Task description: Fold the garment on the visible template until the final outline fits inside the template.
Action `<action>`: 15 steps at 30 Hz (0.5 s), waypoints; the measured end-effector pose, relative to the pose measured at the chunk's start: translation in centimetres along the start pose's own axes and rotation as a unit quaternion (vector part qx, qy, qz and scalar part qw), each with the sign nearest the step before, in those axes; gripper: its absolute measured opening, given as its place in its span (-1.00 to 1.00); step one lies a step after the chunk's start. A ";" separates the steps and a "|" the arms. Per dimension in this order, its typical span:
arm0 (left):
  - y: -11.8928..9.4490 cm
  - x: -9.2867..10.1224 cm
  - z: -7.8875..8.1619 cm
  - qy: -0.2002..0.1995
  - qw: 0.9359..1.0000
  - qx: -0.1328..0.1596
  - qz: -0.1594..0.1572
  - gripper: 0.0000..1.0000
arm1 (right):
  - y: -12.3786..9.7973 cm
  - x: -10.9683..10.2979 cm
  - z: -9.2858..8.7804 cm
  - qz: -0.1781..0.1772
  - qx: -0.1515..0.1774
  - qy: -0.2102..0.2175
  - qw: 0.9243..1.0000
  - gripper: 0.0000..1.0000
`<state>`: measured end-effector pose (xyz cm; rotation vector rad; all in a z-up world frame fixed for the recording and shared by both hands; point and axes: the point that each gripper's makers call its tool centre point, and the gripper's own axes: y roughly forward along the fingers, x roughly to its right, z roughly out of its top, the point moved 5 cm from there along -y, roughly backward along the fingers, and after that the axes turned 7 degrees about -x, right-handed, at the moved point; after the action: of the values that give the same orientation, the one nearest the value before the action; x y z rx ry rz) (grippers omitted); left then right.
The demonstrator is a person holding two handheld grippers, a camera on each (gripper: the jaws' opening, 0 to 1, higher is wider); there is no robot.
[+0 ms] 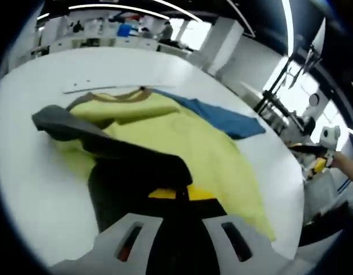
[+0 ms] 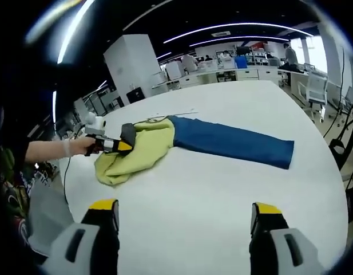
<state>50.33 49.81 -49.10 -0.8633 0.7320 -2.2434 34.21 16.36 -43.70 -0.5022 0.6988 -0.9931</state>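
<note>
there left gripper [image 1: 179, 197] clamps garment [image 1: 187, 137], right gripper [image 2: 185, 220] spread.

Garment [image 2: 159, 146] is laid on the white table: yellow-green body with brown collar, one blue sleeve stretched out flat, one grey sleeve. The grey sleeve [image 1: 79, 127] is lifted and folded over the bunched yellow body.

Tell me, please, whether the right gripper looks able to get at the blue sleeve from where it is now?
Probably yes. The right gripper is open, its jaws wide apart over bare white table, and the blue sleeve lies flat and uncovered ahead of it. The left gripper holds the yellow body well off to the side.
</note>
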 end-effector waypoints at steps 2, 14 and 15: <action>-0.4 0.3 0.1 0.001 1.000 0.006 -0.005 -0.83 | 0.0 0.0 0.0 0.001 -0.002 -0.001 1.000 0.93; -5.9 0.1 1.6 0.009 0.998 0.069 -0.003 -0.51 | 0.6 -0.7 -0.2 0.011 -0.003 -0.003 1.000 0.93; -6.3 -0.3 1.7 0.002 0.997 0.077 0.000 -0.44 | 0.6 -0.8 -0.2 0.013 -0.002 -0.003 1.000 0.93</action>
<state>49.58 53.67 -43.85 -0.7857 0.5526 -2.2682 34.15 17.34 -44.00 -0.4996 0.7004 -0.9661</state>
